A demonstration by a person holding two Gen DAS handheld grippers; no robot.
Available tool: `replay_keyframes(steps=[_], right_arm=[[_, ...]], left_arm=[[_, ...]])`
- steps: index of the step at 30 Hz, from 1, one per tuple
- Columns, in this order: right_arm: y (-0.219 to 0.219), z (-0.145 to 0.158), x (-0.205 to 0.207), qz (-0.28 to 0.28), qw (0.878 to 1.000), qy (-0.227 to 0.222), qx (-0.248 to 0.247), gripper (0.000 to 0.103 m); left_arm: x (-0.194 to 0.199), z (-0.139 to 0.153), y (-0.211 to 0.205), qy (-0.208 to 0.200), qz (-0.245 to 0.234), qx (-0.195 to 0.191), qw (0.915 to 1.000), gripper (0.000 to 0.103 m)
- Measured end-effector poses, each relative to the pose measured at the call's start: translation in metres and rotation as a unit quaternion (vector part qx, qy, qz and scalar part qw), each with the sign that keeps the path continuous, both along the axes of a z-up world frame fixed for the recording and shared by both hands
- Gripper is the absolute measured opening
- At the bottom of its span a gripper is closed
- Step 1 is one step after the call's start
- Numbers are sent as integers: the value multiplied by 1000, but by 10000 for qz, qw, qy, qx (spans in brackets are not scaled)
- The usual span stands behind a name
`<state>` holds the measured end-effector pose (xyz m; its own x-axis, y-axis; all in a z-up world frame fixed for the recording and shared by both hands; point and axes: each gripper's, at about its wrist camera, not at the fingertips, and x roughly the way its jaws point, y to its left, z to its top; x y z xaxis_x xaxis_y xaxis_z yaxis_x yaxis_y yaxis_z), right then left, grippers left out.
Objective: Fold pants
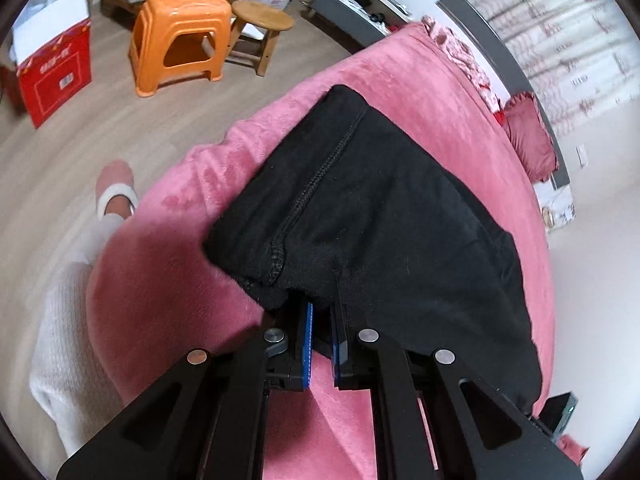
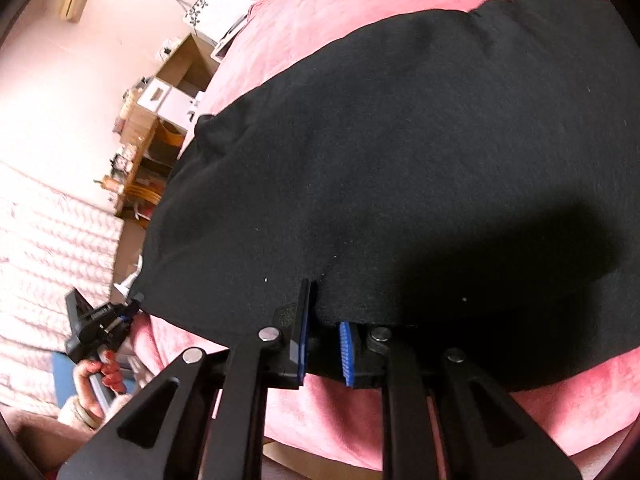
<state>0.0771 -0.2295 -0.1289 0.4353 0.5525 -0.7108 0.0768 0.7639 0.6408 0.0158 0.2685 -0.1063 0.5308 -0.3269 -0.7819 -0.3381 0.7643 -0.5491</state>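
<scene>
On the pink bed (image 1: 360, 80) lie the black pants (image 1: 380, 200), spread across the blanket with their near edge close to the edge of the bed. Both grippers take this near edge, probably so that the cloth can be lifted and laid over itself as one fold. The left gripper (image 1: 322, 320) has its jaws together on the thick hem where the seam (image 1: 320, 168) ends; the fabric bunches over its tips, so the grip looks firm. The right gripper (image 2: 326, 320) is clamped on the flat edge of the pants farther along: the cloth goes between its blue pads (image 2: 347, 354) and a small gap remains there, which I judge is only the thickness of the cloth. Two holds well apart along one edge should keep that edge straight when it rises. Each gripper points down at a slope toward the bed, coming from the side where the person stands. From the right wrist view the person's hand (image 2: 96, 380) shows around the handle of the left gripper, low beside the bed.
</scene>
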Motion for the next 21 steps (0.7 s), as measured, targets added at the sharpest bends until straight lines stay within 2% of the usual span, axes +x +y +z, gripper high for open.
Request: replay_keyframes(steps=[1,2,3,5,9,13,16,19,21], right_arm=[[-3,0,0,-50,9999,-5,112,17],[-7,1,-1,-145,9996,-40,233,25],[-10,4,-3,-272,9990,-107,330,37],[-25,10,-8,-687,9960,-297,491,50],[-70,15,-19,-1530,9854,-422,613,51],[-116,10,-33,-2251,9713,-403,661,52],[-150,6,-43,-2757,9574,-482,711,51],[-175,2,-48,-3170,9440,-544,738,45],[-194,0,-47,-3415,9349,-604,752,40]], left_arm=[[-5,3,3,-27,187,-74,9998,6],[-9,6,2,-59,319,-77,9994,6],[-14,10,3,-130,465,-28,9988,6],[-19,20,3,-288,549,118,9980,6],[-20,41,-12,-721,532,649,9939,8],[-22,61,-31,-1172,513,1253,9838,8],[-22,72,-37,-1478,540,1532,9756,8],[-22,76,-41,-1607,548,1674,9712,8],[-15,74,-47,-1565,385,1554,9746,8]])
